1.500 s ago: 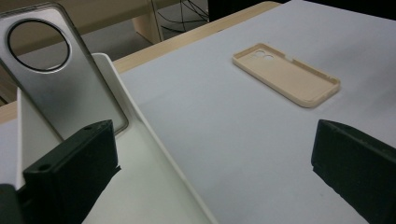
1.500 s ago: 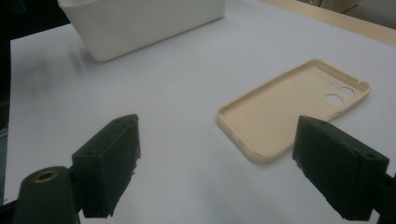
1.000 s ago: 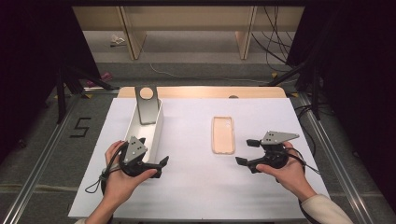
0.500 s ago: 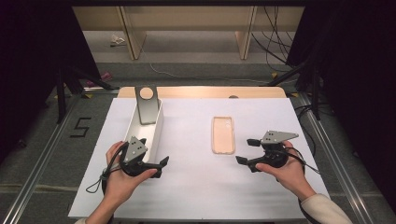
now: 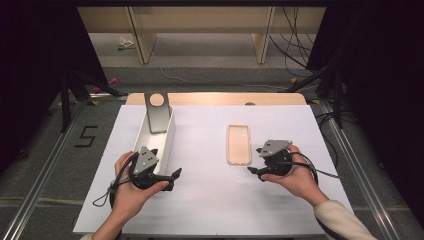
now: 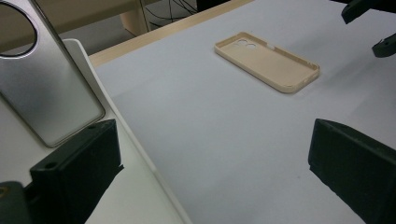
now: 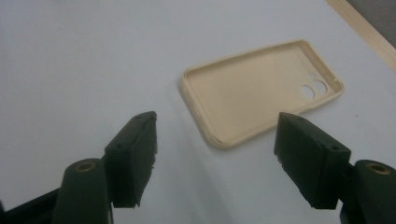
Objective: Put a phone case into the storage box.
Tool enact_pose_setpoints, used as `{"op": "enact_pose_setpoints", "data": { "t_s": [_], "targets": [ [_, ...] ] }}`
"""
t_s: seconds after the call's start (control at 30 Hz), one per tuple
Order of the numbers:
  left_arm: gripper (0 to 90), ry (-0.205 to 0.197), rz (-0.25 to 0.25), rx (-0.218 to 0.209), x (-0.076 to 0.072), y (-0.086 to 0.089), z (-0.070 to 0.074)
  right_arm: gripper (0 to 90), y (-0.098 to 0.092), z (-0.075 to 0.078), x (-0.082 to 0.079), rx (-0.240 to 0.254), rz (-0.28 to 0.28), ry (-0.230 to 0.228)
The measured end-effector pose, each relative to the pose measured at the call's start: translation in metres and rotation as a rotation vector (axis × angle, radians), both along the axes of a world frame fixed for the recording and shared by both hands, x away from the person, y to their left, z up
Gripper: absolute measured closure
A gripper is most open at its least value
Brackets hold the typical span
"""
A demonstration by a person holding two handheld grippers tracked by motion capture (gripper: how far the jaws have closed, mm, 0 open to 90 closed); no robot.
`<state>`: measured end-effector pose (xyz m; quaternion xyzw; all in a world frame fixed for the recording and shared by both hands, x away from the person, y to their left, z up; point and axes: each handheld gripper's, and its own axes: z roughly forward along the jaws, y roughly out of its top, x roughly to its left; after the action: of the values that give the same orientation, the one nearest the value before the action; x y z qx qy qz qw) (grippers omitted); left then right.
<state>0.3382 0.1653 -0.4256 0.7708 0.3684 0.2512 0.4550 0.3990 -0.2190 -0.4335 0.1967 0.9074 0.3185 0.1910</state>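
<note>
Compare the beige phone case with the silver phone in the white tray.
The phone case is beige and matte; the phone is silver and glossy. The case lies flat on the white table, hollow side up; the phone leans tilted in the white tray. The case lies just ahead of the right claw; the phone sits beyond the left claw. Both share a rounded rectangular shape.
</note>
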Motion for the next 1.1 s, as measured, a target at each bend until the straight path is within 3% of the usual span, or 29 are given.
{"op": "enact_pose_setpoints", "data": {
  "t_s": [0.1,0.3,1.1],
  "targets": [
    [1.7,0.000,-0.001,0.000,0.000,0.000,0.000,32.3,0.012,-0.001,0.006,-0.079,0.026,-0.003],
    [1.6,-0.006,-0.008,0.017,0.001,-0.002,0.000,31.6,0.024,-0.005,0.014,-0.137,0.039,0.010],
    [1.8,-0.038,-0.044,-0.003,-0.001,0.004,-0.001,29.8,0.034,-0.008,0.021,-0.227,0.056,0.009]
  ]
}}
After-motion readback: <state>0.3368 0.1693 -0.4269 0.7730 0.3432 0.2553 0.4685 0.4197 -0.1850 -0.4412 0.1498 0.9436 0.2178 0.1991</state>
